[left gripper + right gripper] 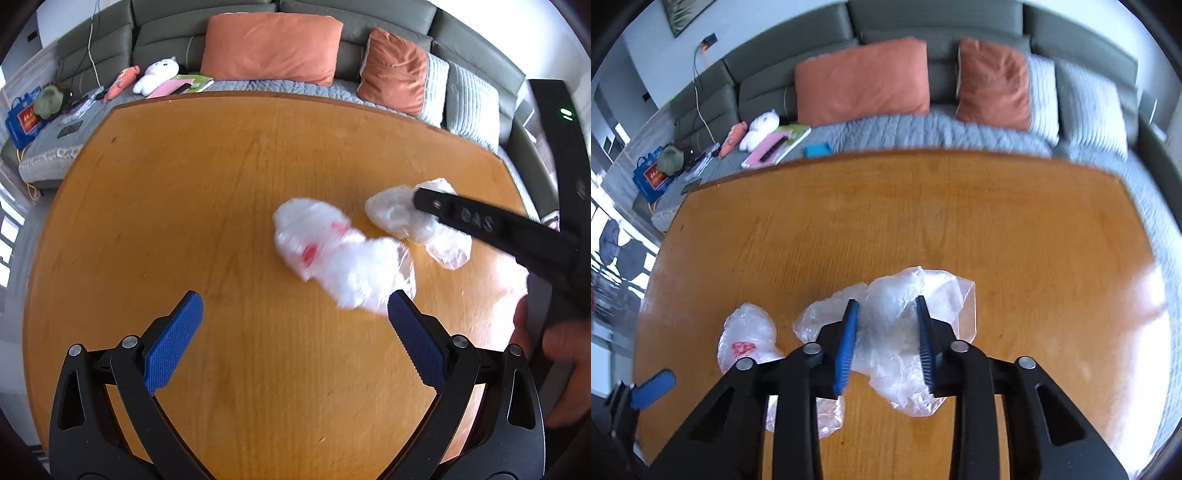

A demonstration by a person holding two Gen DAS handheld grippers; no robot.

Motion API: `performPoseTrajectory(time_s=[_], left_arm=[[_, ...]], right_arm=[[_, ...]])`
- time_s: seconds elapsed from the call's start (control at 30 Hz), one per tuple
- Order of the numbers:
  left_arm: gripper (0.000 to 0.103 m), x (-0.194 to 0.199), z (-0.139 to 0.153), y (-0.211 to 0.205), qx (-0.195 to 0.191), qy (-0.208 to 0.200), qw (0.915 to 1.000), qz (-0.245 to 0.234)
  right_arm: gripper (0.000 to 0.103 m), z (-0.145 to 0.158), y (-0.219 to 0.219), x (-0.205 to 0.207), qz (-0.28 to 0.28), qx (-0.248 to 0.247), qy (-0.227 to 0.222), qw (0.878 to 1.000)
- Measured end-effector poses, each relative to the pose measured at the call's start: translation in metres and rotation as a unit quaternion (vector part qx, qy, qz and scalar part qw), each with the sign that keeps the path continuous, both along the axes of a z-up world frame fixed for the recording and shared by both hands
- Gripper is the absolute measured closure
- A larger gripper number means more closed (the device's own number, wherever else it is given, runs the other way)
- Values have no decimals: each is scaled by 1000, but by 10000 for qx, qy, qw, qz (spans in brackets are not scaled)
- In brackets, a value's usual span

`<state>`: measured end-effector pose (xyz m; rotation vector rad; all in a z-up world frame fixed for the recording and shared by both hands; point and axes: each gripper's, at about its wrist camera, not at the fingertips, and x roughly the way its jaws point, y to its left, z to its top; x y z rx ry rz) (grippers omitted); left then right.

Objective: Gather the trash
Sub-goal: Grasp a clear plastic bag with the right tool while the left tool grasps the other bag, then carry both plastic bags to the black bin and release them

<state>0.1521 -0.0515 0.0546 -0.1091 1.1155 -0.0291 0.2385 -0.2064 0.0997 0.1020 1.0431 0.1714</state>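
Trash here is two crumpled plastic bags, feather-light and slippery. My right gripper (886, 343) has its pads squeezing the clear bag (905, 321) mid-table (997, 229); left gripper (291, 332) gapes empty by the red-printed bag (317, 240). I'd pinch the thickest bunch.

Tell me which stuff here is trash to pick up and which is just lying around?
For the job:
- clear plastic bag, squeezed between the right gripper's pads
- plastic bag with red print on the table, ahead of the open left gripper

Just lying about, on the sofa:
- orange cushions
- white plush toy
- green booklet
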Motion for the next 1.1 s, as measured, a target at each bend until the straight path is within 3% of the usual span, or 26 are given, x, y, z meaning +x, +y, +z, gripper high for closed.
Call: performPoseTrajectory(time_s=[0.27, 0.37, 0.4, 0.47, 0.63, 0.83, 1.1], left_arm=[[6, 39, -15, -23, -370, 274, 9988, 192], [6, 48, -26, -28, -216, 356, 9988, 256], [9, 50, -29, -28, -206, 364, 9987, 278], [34, 50, -37, -28, -174, 453, 9983, 313], [43, 35, -36, -27, 7, 274, 9996, 69], [43, -3, -15, -12, -36, -39, 9999, -163], [43, -60, 13, 33, -6, -344, 9994, -52]], right_arm=[[71, 32, -26, -15, -182, 203, -243, 9993], [71, 38, -28, -20, -183, 173, -294, 9993], [71, 40, -28, -22, -180, 181, -306, 9992], [71, 44, -28, -28, -169, 136, -345, 9992], [71, 57, -22, -43, -153, 109, -449, 9988], [71, 71, -6, -70, -90, 91, -539, 9985], [71, 88, 44, -120, 168, 141, -602, 9979]])
